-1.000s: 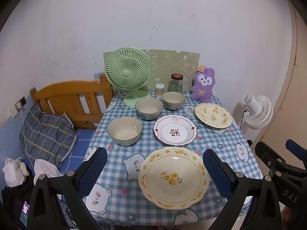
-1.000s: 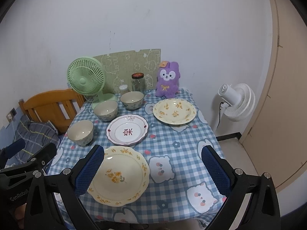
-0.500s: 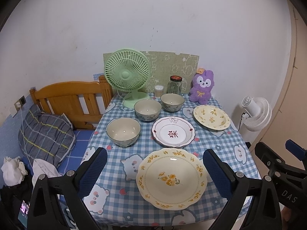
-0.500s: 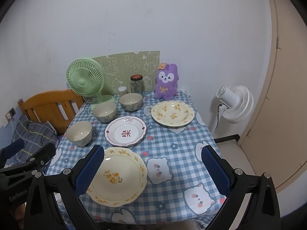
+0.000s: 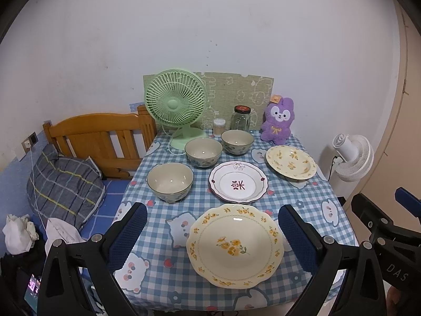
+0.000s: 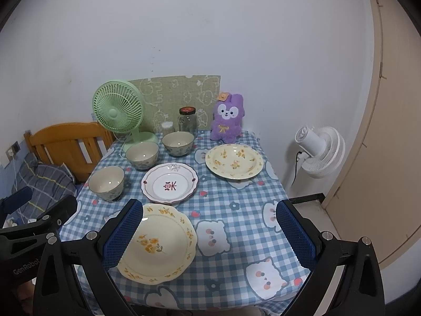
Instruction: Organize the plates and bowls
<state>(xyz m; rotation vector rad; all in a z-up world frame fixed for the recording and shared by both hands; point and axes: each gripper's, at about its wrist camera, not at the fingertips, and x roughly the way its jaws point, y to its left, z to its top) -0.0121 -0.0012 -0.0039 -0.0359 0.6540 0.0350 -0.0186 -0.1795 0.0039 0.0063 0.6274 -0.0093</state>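
A cream plate with yellow flowers (image 5: 235, 245) (image 6: 158, 242) lies at the table's near edge. Behind it sits a white plate with a red character (image 5: 238, 181) (image 6: 169, 183), and a second yellow-flowered plate (image 5: 290, 162) (image 6: 234, 161) lies at the far right. Three matching bowls run diagonally on the left: near (image 5: 170, 182) (image 6: 106, 183), middle (image 5: 203, 152) (image 6: 142, 155), far (image 5: 237, 141) (image 6: 178, 143). My left gripper (image 5: 211, 233) hangs open above the near plate. My right gripper (image 6: 209, 233) is open over the cloth to that plate's right. Both hold nothing.
A green desk fan (image 5: 175, 105), a glass jar (image 5: 240, 118), a toothpick tub (image 5: 219, 126) and a purple plush rabbit (image 5: 279, 121) line the table's back edge. A wooden bed frame (image 5: 100, 134) with a pillow stands left. A white floor fan (image 6: 319, 151) stands right.
Both grippers have drawn back and risen slightly from the table, so the dishes look smaller. Nothing on the table has moved.
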